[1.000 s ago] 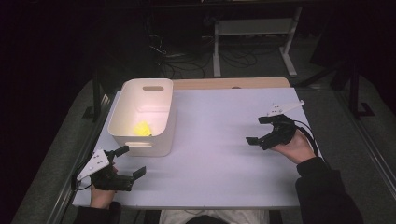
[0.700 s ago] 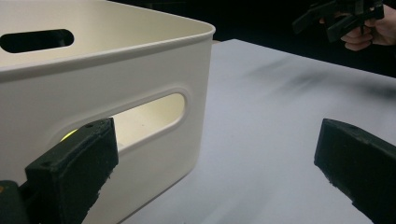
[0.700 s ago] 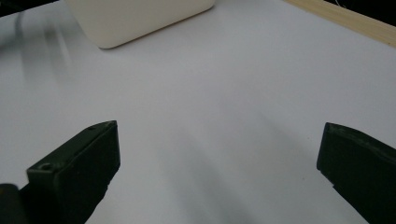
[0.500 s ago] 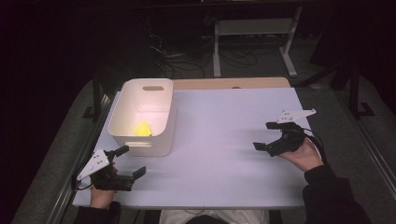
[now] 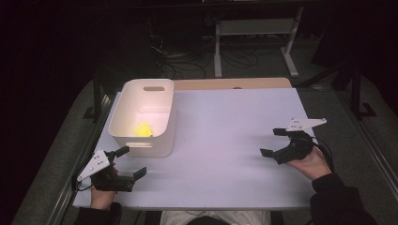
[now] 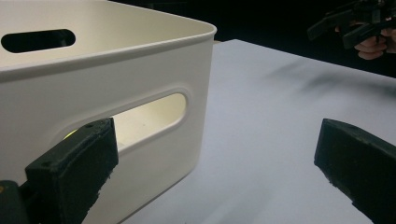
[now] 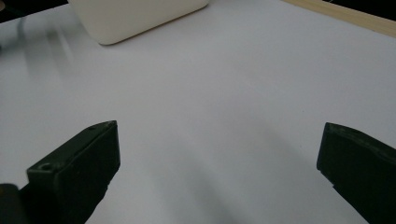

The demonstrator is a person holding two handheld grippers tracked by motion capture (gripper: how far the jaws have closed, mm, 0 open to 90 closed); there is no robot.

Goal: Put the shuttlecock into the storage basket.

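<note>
Both grippers rest empty over the table, the yellow piece lies in the bin

The white bin (image 5: 141, 117) is smooth plastic with rounded corners and slot handles; a small yellow piece (image 5: 142, 129) lies on its floor. The table (image 5: 225, 140) is matte and pale. The left gripper (image 5: 133, 162) sits just beside the bin's near wall, jaws wide apart. The right gripper (image 5: 272, 142) is at the right edge, tilted, jaws also spread

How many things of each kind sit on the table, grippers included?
White bin: 1
Yellow item inside the bin: 1
Grippers, left gripper and right gripper, both open: 2
Total: 4
</note>
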